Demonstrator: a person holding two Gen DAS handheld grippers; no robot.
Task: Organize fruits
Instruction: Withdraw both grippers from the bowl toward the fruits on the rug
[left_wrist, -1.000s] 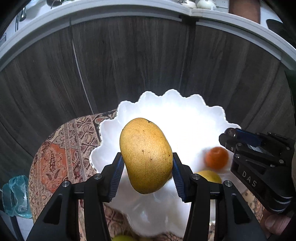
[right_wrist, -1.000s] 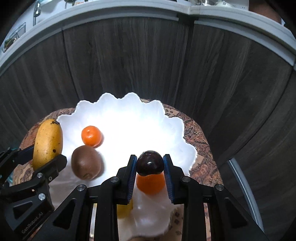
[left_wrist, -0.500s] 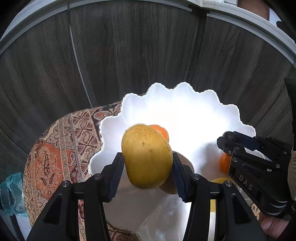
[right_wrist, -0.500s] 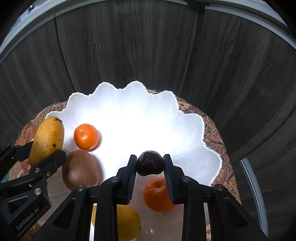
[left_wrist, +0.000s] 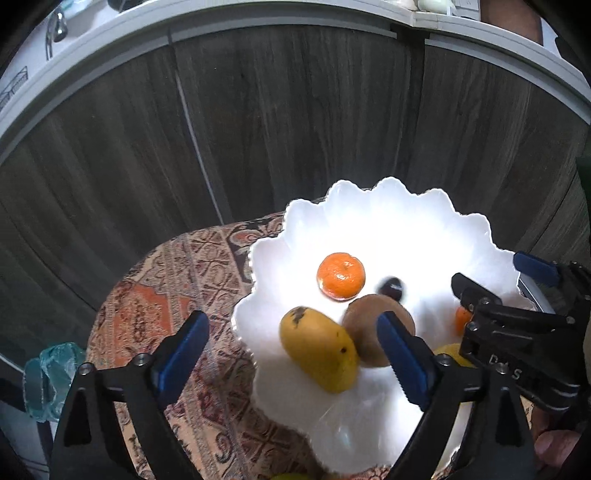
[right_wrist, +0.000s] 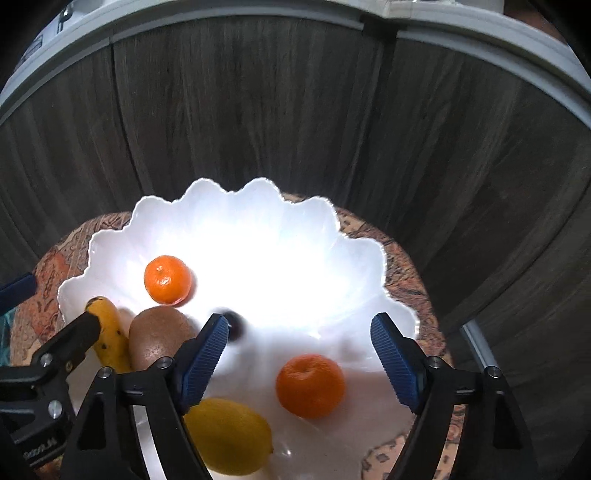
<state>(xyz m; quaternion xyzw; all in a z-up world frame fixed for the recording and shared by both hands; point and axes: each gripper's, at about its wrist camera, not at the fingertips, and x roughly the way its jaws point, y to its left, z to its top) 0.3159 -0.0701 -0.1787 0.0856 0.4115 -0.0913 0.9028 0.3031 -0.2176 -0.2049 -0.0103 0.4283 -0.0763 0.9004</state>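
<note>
A white scalloped bowl sits on a patterned cloth. In it lie a yellow mango, a brown kiwi, a mandarin, a dark plum, a second mandarin and a lemon. My left gripper is open and empty above the mango. My right gripper is open and empty above the bowl, the plum beside its left finger.
The patterned cloth covers a round stand under the bowl. Dark wood cabinet doors stand close behind. A teal glass object sits at the far left. A white counter edge runs along the top.
Both grippers have opened. The mango has dropped from the left gripper into the bowl beside the kiwi. The plum has dropped from the right gripper and looks blurred, still moving.
</note>
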